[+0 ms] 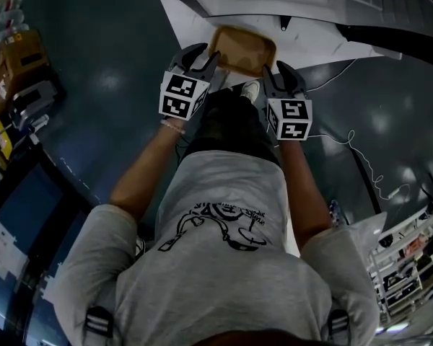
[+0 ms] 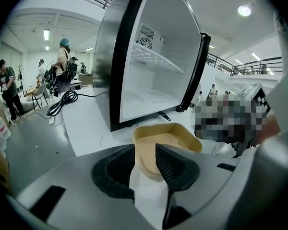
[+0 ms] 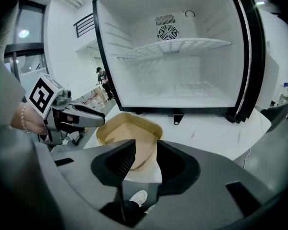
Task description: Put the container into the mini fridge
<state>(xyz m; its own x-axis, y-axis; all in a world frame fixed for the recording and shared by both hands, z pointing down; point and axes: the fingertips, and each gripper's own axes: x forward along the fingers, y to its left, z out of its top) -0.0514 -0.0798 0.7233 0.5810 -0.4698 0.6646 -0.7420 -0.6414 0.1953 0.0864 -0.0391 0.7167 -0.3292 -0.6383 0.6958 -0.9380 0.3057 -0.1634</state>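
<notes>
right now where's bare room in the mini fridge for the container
Free: the mini fridge floor and wire shelf, both bare; also the white board between fridge and container. Crowded: the container's ends, where left gripper and right gripper jaws stand open around its rim.

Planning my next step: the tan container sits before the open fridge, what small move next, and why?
Probably close both jaws on the shallow tan plastic container: the left gripper and right gripper straddle its rim with jaws apart; it sits outside the open white mini fridge.
</notes>
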